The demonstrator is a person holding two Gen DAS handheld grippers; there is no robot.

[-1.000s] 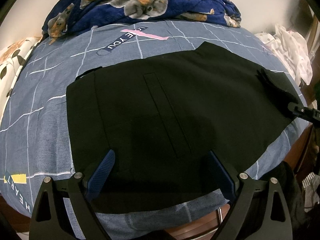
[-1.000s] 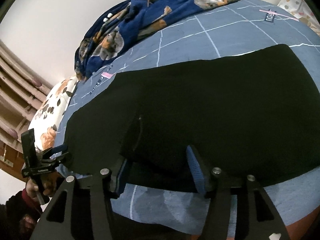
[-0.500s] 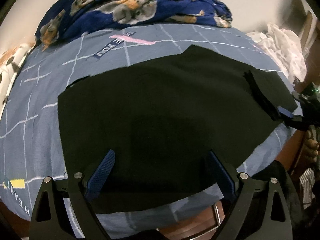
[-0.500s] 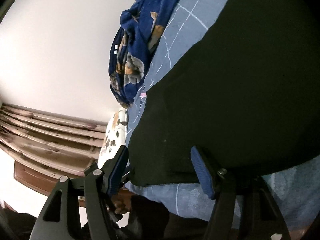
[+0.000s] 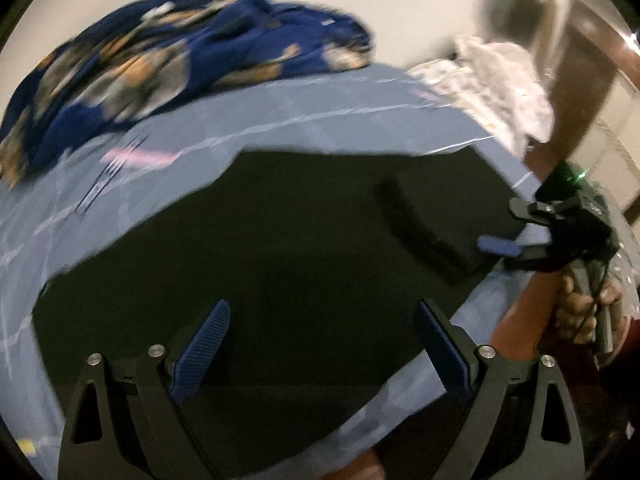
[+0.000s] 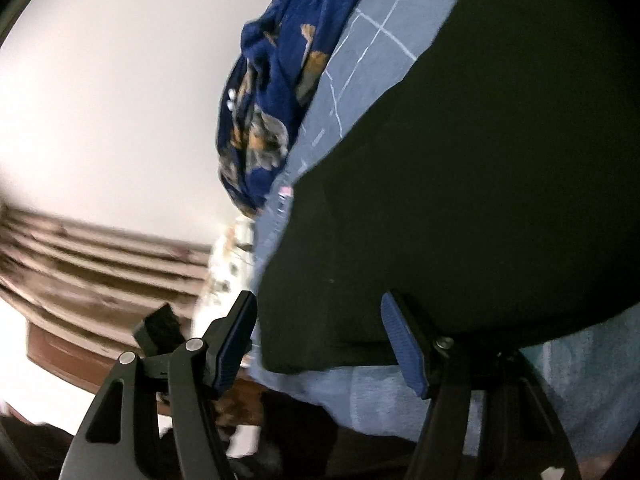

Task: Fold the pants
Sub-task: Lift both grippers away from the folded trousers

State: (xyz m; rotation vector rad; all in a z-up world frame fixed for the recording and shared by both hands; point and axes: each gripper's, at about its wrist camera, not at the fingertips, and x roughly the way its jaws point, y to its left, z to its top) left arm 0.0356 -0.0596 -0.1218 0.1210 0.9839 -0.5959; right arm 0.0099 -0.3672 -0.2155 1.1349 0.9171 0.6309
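**Black pants flat on the bed, both tongs open**

The black pants point(image 5: 304, 240) lie spread on the blue checked bedsheet point(image 5: 320, 120). The left tongs point(image 5: 320, 344) hang above the near part of the cloth, jaws wide apart and empty. The right tongs point(image 6: 320, 344), held in a hand point(image 5: 584, 308), stand open at the pants' corner, gripping nothing. A dark blue patterned blanket point(image 5: 160, 52) is bunched by the wall.
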